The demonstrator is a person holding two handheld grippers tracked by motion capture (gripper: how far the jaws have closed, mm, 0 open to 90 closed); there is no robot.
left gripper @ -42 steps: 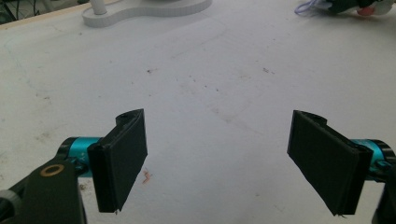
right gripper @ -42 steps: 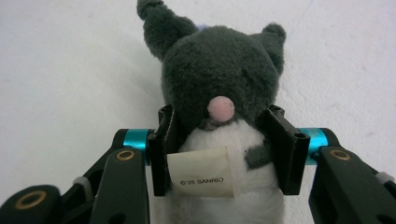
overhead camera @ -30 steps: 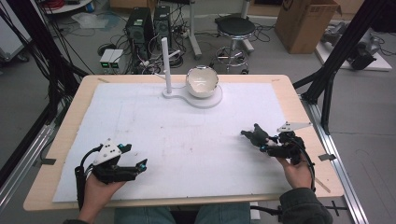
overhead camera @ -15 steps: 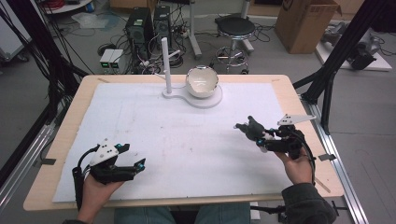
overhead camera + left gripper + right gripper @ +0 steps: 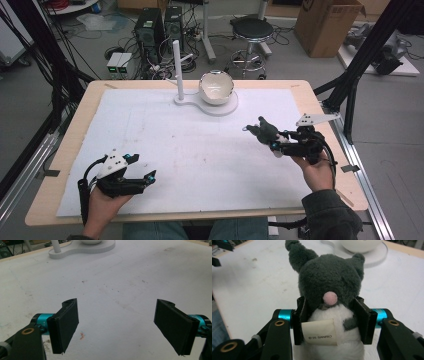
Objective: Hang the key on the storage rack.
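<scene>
Currently the right tool (image 5: 270, 141) is clamped on a small grey-and-white plush toy with a pink nose (image 5: 264, 132), its two black jaws pressing the toy's sides, as the right gripper view shows (image 5: 329, 290). A cream fabric label (image 5: 319, 332) hangs at the toy's white belly. In the high view the toy is held above the right part of the wooden bench covered with a white sheet (image 5: 200, 145), well apart from the white bowl (image 5: 216, 87) sitting on a white stand with an upright post (image 5: 178, 67) at the far edge. The left tool (image 5: 145, 178) rests low near the bench's near left corner, its jaws spread wide with nothing between them and only the white sheet beyond them (image 5: 117, 295).
</scene>
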